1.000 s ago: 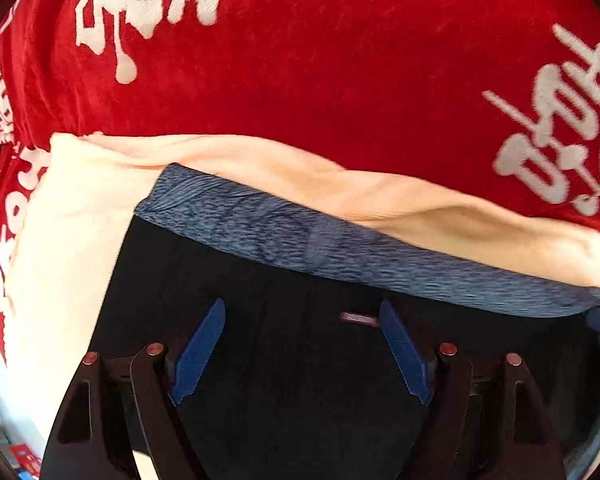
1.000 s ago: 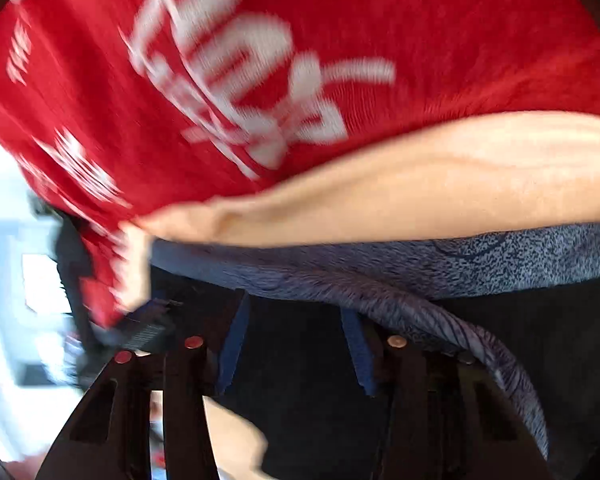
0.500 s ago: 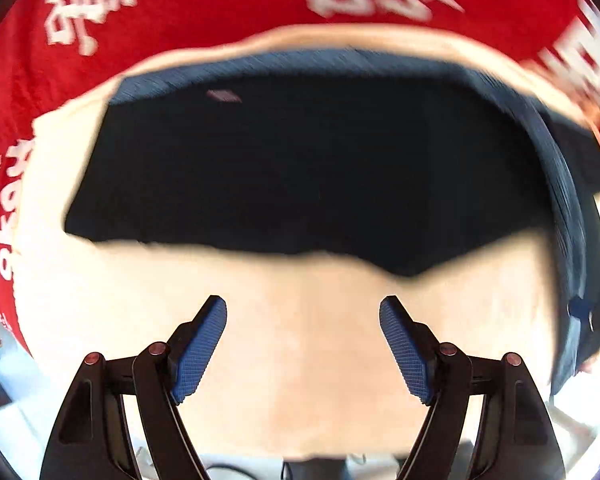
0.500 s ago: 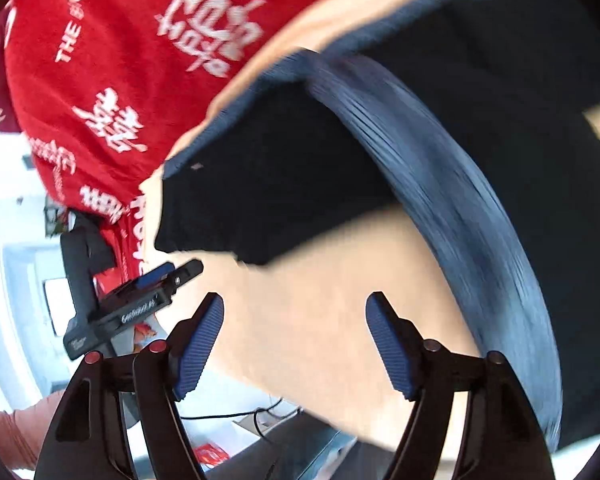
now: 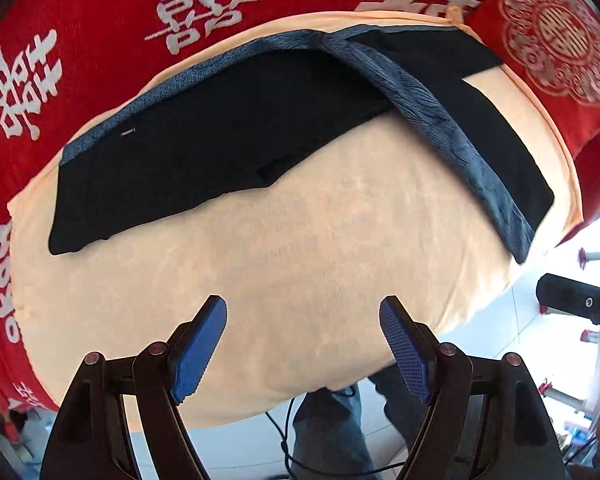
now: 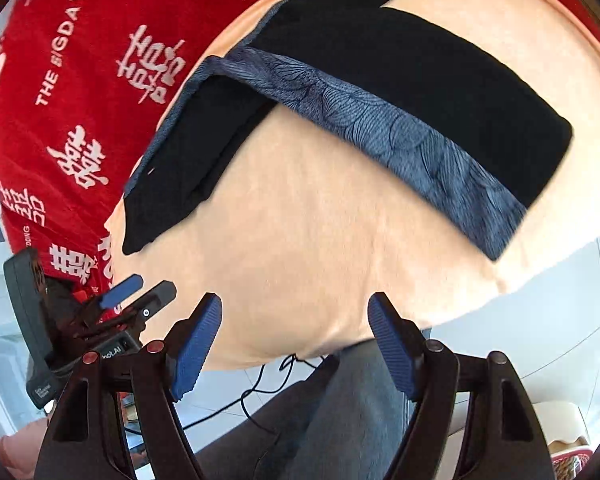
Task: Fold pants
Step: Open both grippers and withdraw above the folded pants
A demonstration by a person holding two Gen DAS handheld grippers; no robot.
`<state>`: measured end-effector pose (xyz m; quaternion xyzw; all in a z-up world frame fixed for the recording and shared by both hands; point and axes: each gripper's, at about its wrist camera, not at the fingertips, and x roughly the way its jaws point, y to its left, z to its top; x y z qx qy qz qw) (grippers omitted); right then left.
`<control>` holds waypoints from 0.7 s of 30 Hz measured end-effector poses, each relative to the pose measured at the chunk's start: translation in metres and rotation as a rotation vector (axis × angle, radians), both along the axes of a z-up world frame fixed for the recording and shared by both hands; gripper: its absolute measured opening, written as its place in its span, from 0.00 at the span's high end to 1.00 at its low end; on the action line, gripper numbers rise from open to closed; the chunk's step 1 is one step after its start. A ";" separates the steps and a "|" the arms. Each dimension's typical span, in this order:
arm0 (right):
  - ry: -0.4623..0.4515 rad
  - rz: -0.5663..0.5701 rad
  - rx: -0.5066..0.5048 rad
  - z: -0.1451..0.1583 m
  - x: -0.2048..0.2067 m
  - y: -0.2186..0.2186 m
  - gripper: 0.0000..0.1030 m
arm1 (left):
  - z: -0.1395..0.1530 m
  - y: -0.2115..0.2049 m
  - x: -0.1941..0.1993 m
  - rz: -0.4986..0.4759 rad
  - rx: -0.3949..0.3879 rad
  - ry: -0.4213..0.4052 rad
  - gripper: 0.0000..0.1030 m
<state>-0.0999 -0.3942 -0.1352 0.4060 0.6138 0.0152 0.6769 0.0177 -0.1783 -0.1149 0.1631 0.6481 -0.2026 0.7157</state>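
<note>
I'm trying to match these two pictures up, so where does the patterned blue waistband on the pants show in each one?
Left wrist view: the waistband slants from top centre down to the right edge of the peach cloth.
Right wrist view: the waistband runs from upper left down to lower right, just under a black strip of the pants.
Shared landmark: the red blanket with white characters.

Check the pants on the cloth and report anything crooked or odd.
The black pants lie in a V on the peach cloth, legs splayed apart, not stacked. The blue patterned band on one leg runs diagonally. Both grippers are open and clear of the fabric.
</note>
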 end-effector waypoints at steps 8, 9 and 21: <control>-0.049 0.015 -0.069 0.056 -0.034 0.010 0.19 | 0.046 0.017 -0.036 -0.054 0.006 -0.047 0.22; -0.063 0.025 -0.089 0.063 -0.036 0.009 0.18 | 0.052 0.014 -0.041 -0.048 0.010 -0.042 0.22; -0.166 0.105 -0.223 0.124 -0.070 -0.089 0.15 | 0.104 -0.087 -0.070 0.047 -0.060 -0.116 0.22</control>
